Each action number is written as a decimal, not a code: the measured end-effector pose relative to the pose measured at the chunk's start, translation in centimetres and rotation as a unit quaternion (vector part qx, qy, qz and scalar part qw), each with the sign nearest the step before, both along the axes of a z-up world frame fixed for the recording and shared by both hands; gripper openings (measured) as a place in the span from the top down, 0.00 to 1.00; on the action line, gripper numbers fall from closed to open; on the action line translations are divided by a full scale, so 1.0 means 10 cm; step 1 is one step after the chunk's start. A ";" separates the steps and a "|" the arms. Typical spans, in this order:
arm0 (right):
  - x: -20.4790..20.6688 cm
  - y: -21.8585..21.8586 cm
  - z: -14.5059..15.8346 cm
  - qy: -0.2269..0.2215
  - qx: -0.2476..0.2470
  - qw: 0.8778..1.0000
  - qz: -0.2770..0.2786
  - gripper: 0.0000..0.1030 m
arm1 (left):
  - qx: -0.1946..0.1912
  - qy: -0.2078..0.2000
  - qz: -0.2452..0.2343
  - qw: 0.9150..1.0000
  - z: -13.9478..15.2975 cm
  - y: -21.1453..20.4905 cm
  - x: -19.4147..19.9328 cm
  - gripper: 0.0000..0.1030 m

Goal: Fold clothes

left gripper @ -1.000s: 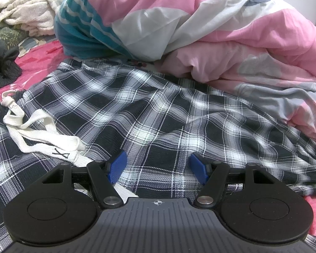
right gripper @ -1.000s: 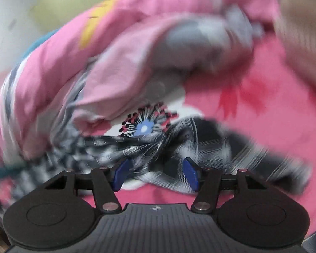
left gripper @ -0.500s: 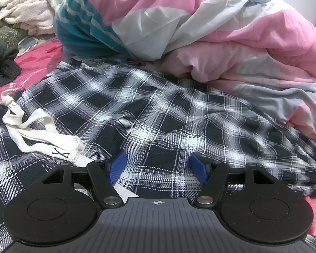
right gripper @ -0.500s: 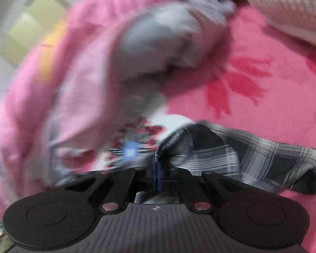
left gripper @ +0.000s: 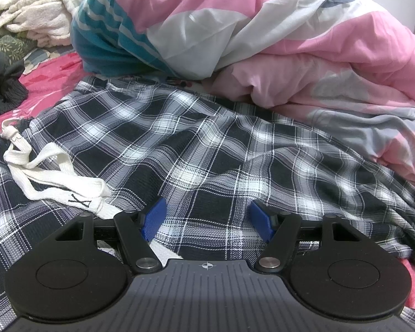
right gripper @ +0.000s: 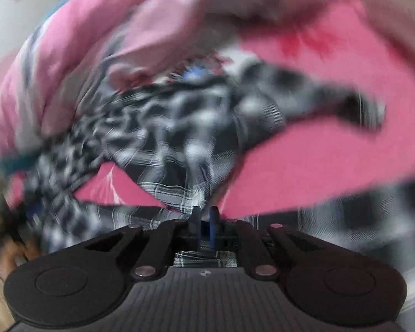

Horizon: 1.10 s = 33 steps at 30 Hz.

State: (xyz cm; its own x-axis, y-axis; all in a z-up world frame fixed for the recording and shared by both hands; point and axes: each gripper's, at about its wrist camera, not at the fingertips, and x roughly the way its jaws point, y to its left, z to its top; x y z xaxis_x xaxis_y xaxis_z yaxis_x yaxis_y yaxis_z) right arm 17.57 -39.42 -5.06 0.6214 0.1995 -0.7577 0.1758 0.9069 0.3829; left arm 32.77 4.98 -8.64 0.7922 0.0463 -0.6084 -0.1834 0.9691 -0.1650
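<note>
Plaid cotton, black and white: the checked trousers (left gripper: 207, 144) lie spread on the pink bedsheet (left gripper: 49, 74), drawstring (left gripper: 55, 171) loose on the waist end.

Left gripper (left gripper: 206, 218): jaws wide apart, nothing between them. It hovers low over the cloth, blue pads (left gripper: 153, 217) just above the weave. The drawstring lies ahead and to its left; the heaped pink quilt (left gripper: 304, 41) sits beyond it, its edge resting on the far side of the trousers.

Right gripper (right gripper: 204, 218): jaws closed to a narrow slit, a pinch of the plaid trousers (right gripper: 179, 127) caught between them. The right wrist view is heavily blurred. From the pinch the cloth rises off the sheet and trails ahead and to the left; pink sheet shows underneath on both sides of the claw.

Judgement: a fold is in hand, the right claw carrying one end, probably a leg end, though the blur leaves that unsure. Next move calls for laying the lifted end squarely over the flat part, the open left claw pinning or gripping the cloth under it so the body does not drag. The quilt edge may snag the far side.
</note>
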 end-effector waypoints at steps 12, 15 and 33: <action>0.77 -0.11 0.04 -0.042 -0.116 0.992 -0.004 0.54 | 0.008 0.002 -0.001 1.000 -0.01 -0.02 -0.01 0.34; 1.05 -0.21 -0.08 -0.030 -0.136 0.990 -0.027 0.55 | 0.008 0.002 -0.001 1.000 -0.01 -0.02 -0.01 0.33; -0.88 -0.59 0.19 -0.102 -0.021 0.972 -0.212 0.93 | 0.000 0.002 -0.003 1.000 0.00 0.00 0.02 0.33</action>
